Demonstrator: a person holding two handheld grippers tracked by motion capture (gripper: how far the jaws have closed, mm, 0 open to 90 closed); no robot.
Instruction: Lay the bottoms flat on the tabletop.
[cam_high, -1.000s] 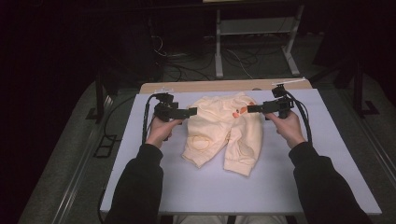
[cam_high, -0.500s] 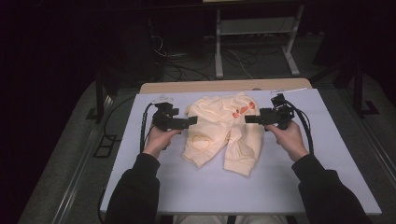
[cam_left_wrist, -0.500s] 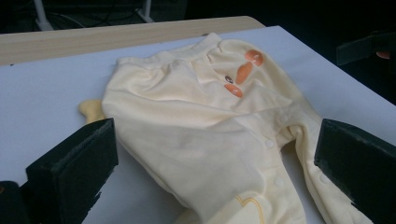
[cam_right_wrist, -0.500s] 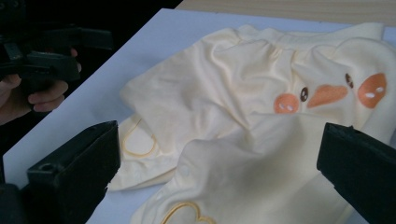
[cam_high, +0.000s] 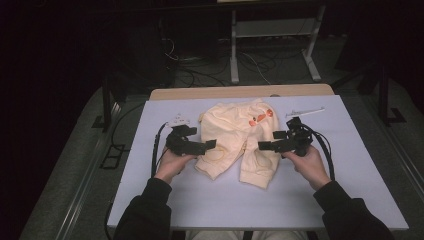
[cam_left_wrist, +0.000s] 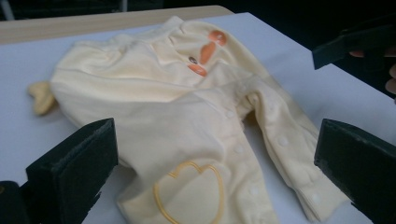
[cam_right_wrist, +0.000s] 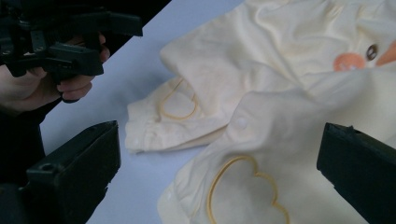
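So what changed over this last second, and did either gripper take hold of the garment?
Both grippers came toward the person, from beside the garment's upper part to its legs. The left gripper and right gripper point inward at it, jaws open, gripping nothing. The garment lies where it did on the white table.

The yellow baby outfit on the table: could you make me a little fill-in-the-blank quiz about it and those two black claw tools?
1. The baby outfit lies on a ____ table.
2. The outline stitched on each leg has the shape of a ____.
3. The left gripper and the right gripper both have their jaws ____.
4. The patches near the top of the outfit are coloured ____.

Missing words: white; heart; open; orange
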